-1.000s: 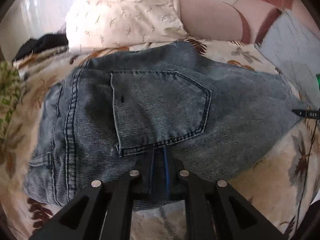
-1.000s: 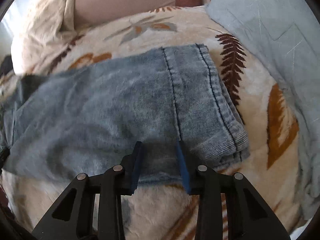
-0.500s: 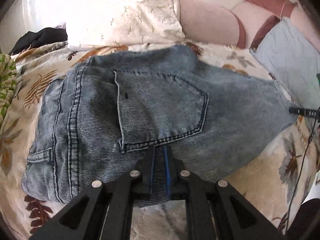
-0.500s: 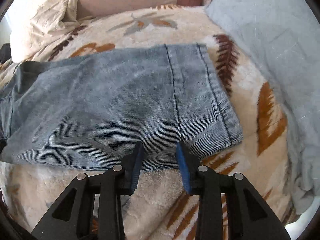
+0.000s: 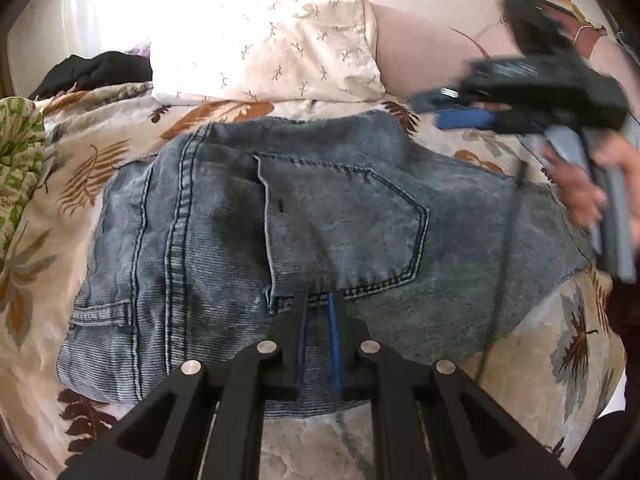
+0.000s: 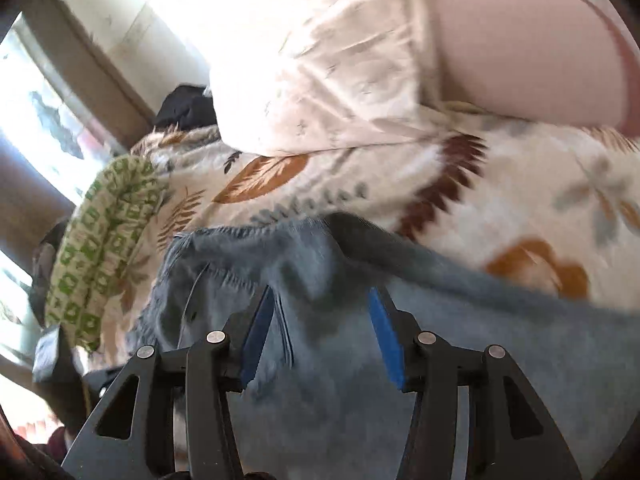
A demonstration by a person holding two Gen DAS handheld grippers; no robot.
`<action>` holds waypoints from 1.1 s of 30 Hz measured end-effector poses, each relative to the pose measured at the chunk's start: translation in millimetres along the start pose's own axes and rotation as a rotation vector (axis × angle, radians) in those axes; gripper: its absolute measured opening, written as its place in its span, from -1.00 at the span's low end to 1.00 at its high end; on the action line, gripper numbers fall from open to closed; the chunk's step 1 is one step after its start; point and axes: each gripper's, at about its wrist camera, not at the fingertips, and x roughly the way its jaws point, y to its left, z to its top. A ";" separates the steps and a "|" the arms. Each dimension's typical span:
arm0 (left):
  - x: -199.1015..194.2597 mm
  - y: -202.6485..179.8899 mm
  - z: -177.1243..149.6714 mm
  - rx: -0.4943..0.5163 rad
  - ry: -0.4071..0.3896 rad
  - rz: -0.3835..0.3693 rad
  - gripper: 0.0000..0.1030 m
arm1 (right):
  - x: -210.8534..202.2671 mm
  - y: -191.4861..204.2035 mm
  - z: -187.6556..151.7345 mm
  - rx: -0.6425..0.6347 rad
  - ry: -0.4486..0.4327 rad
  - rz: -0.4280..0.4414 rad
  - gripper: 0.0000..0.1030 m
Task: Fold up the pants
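1. Pants (image 5: 328, 240) lying folded on the leaf-print bed blanket (image 5: 540, 344), back pocket up, waistband end toward the left.
2. Left hand-held gripper (image 5: 318, 316) nearly closed, pinching denim just below the pocket; no real change from a second ago.
3. Right hand-held gripper (image 6: 320, 320) swung away from the leg hem, now above the waist end, jaws opening, nothing gripped between them.
4. Seemingly one fold finished; likely next, a fresh grasp for the following fold.
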 end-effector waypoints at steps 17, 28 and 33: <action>8.6 8.7 4.0 -0.023 0.036 -0.033 -0.76 | 71.4 -13.2 28.1 -0.070 0.149 0.115 -0.81; 5.9 5.1 1.3 0.016 0.033 -0.019 -0.69 | 111.3 -22.1 39.4 -0.027 0.111 -0.074 -0.90; -0.2 8.1 2.0 -0.010 0.031 -0.028 -0.69 | 75.7 -28.1 42.9 0.090 0.022 -0.042 -0.49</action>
